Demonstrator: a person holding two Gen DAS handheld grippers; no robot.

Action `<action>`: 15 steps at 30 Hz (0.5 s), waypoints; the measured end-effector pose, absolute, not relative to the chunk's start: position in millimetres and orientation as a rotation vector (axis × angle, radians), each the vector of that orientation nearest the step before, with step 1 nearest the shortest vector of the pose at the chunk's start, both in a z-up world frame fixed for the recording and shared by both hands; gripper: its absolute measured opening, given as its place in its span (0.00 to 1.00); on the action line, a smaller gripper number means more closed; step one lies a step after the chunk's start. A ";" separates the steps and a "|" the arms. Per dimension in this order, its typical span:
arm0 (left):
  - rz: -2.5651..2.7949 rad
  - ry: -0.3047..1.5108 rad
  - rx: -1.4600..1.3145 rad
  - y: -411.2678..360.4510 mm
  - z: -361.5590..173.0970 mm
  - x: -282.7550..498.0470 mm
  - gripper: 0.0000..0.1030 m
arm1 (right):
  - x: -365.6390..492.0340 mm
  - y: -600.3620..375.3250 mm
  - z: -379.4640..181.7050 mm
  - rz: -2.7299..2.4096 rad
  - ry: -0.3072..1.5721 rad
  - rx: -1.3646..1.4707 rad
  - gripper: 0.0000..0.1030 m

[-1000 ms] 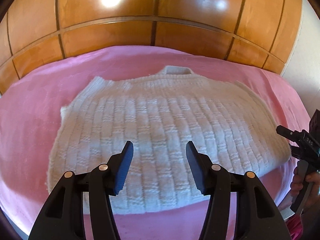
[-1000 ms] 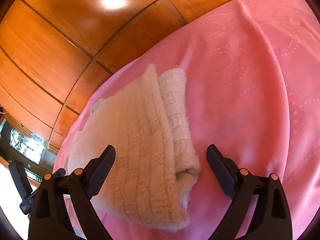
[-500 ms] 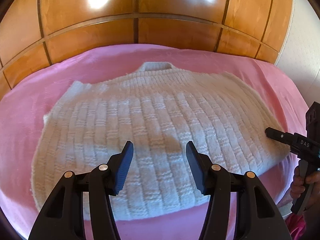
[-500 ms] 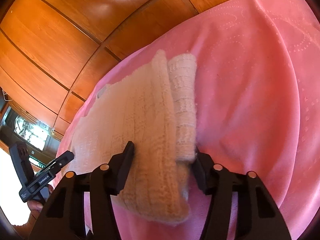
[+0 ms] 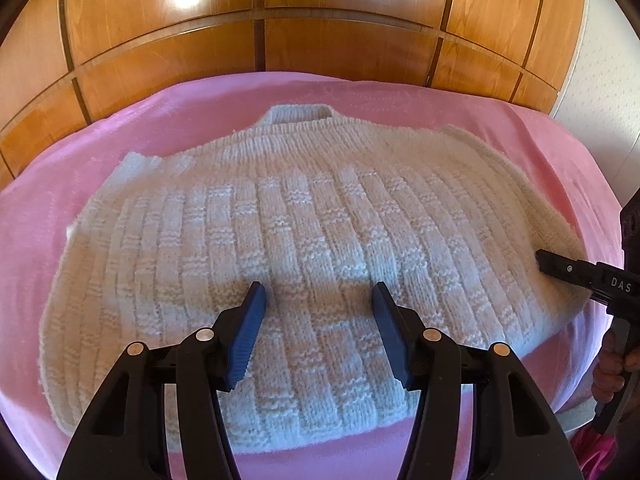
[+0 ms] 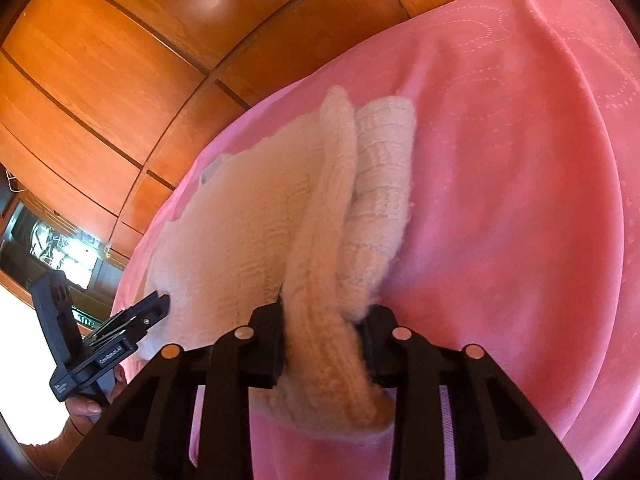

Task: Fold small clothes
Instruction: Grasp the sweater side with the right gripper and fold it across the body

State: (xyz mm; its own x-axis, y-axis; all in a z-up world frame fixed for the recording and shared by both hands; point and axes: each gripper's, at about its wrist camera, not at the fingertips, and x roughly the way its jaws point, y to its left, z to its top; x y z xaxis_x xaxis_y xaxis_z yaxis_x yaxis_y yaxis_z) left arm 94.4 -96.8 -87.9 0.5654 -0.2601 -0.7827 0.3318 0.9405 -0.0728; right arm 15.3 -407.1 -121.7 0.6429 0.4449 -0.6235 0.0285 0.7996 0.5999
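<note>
Your right gripper [image 6: 322,344] jaws just closed, pinching white sweater [image 5: 304,264] at its folded right edge on pink bedspread [image 5: 400,96]; left gripper [image 5: 318,330] half-spread over near hem, holding nothing; pinch both layers, lift evenly.

Bright daylight, glare blobs on glossy wood panels [image 5: 340,8] up top, heavy fisheye bending, dark vignette corners, near knit blurry in right view.

Pink bedspread [image 5: 400,96] before glossy wooden panelling [image 5: 340,40]; dark screen [image 6: 60,244] far left.
</note>
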 end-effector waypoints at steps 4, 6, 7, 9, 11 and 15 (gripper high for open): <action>-0.355 0.909 0.075 -95.5 -89.4 95.6 0.53 | 16.6 -403.9 -116.8 0.257 0.864 0.607 0.25; -0.362 0.912 0.064 -93.3 -90.2 96.9 0.53 | 17.0 -402.4 -111.2 0.255 0.868 0.606 0.24; -0.367 0.914 0.052 -91.6 -90.4 97.5 0.53 | 16.5 -401.6 -107.3 0.261 0.864 0.604 0.23; -0.381 0.920 0.031 -87.9 -90.7 99.0 0.55 | 16.9 -398.4 -95.0 0.290 0.849 0.606 0.23; -0.398 0.930 -0.001 -82.8 -90.5 100.6 0.55 | 17.6 -393.2 -83.7 0.328 0.840 0.609 0.22; -0.476 0.941 -0.136 -60.0 -79.7 103.1 0.55 | 21.4 -371.6 -60.5 0.417 0.828 0.619 0.21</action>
State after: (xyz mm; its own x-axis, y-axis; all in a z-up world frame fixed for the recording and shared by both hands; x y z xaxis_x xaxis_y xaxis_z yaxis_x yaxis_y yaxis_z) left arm 103.1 -60.0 -79.7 0.4948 -0.4492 -0.7439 0.3328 0.8887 -0.3152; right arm 21.4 -371.6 -60.5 0.6130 0.5669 -0.5503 -0.1052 0.7489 0.6543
